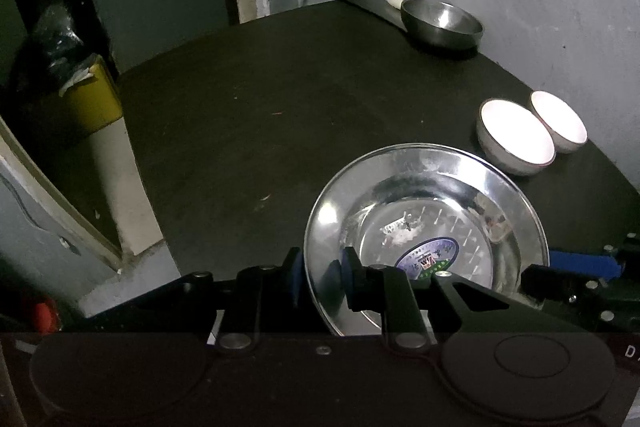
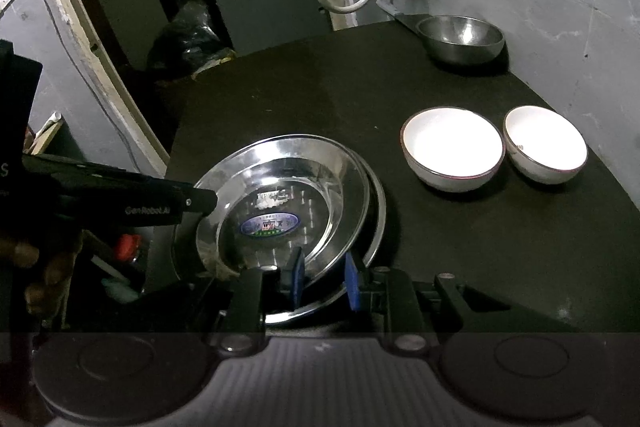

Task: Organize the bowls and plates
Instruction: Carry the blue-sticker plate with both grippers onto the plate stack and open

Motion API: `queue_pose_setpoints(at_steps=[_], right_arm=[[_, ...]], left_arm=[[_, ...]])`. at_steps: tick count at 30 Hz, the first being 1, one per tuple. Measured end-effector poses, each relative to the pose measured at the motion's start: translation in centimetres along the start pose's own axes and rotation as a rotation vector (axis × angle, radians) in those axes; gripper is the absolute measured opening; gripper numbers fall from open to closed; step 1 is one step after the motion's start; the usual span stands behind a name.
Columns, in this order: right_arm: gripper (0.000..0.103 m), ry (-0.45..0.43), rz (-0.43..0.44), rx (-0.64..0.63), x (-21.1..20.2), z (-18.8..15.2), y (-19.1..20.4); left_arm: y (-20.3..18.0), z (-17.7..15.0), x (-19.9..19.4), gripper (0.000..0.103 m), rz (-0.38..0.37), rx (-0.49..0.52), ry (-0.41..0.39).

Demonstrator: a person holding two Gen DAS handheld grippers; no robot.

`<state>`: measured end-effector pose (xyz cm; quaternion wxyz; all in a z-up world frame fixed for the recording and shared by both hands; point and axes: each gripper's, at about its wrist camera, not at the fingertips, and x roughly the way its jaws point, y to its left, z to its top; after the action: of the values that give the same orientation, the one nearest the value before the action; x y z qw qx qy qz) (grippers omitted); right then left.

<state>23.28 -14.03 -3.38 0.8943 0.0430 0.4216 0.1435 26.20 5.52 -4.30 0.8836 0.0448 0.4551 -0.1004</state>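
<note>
the left gripper [image 1: 320,277] was nearly closed, its blue pads pinching the near-left rim of the steel plate [image 1: 424,227], one pad outside the rim and one inside. the right gripper [image 2: 325,281] was likewise narrowed onto the same plate's near rim, a pad on either side. the plate sat tilted over a second steel plate [image 2: 378,211] lying under it on the dark desk [image 2: 320,87]. two white bowls [image 2: 452,147] [image 2: 546,149] stood side by side to its right, just touching or nearly so. a steel bowl [image 2: 460,37] rested at the far edge by the wall.
</note>
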Motion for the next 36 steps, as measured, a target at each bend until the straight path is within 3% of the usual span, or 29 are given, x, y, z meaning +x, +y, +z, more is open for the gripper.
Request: queue_pose_setpoints(at_steps=[25,28,31,33,35,36], right_arm=[[0.028,0.018,0.006,-0.017,0.3,0.2,0.4],[0.030,0.017,0.008,-0.014,0.2,0.3,0.2],[0.032,0.008,0.004,-0.008,0.0,0.4,-0.1],[0.041,0.002,0.002,0.000,-0.2,0.4,-0.5],[0.070,-0.006,0.002,0.015,-0.5,0.4,-0.9],[0.076,-0.013,0.001,0.026,-0.7,0.3,-1.1]], left_arm=[[-0.2,0.5,0.6,0.031,-0.005,0.006,0.010],[-0.2,0.5,0.6,0.039,-0.004,-0.002,0.013],[-0.2,0.5,0.6,0.058,0.003,-0.013,0.007],[-0.1,0.6,0.4,0.078,0.008,-0.030,-0.015],[0.2,0.7,-0.2,0.093,0.013,-0.069,-0.070],[0.4,0.8,-0.5,0.101,0.015,-0.092,-0.105]])
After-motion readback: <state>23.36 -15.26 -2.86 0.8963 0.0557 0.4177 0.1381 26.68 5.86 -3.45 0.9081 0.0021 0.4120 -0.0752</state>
